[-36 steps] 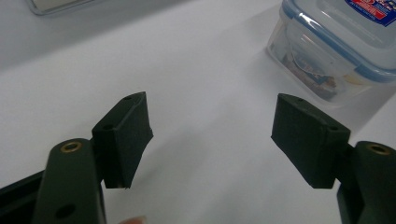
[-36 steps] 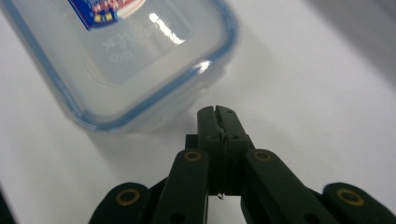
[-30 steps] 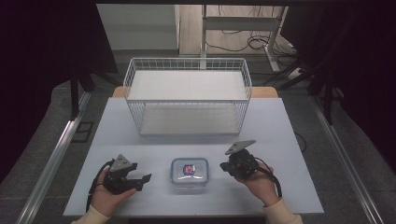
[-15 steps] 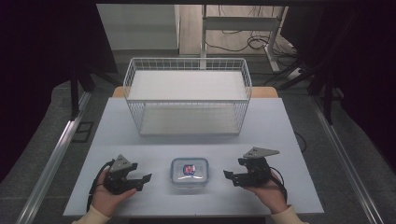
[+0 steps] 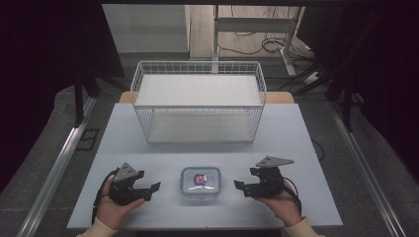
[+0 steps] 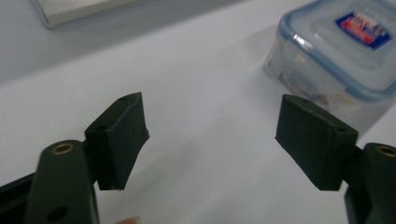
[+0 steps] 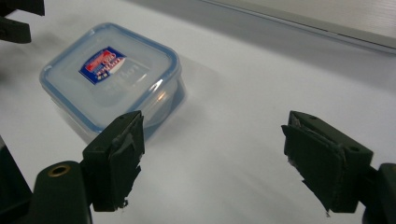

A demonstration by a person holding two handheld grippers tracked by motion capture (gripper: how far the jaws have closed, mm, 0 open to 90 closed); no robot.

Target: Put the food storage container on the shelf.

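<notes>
A clear square plastic container with a blue-rimmed lid and a red-and-blue label sits near the table's front edge. My left gripper rests to its left, pointing at it, and my right gripper rests to its right, facing it. In the left gripper view the container lies ahead at the upper right of the left gripper. In the right gripper view the container lies ahead to the left of the right gripper. Both grippers' jaws have just been opening, stand wide apart and have nothing between them.
A white wire basket stands across the far half of the pale table. Bare tabletop separates the basket from the container. Floor rails and cables lie beyond the table's sides.
My right gripper has moved to the right, away from the container, and its jaws have gone from shut to wide open. The left hand has stayed where it was.
</notes>
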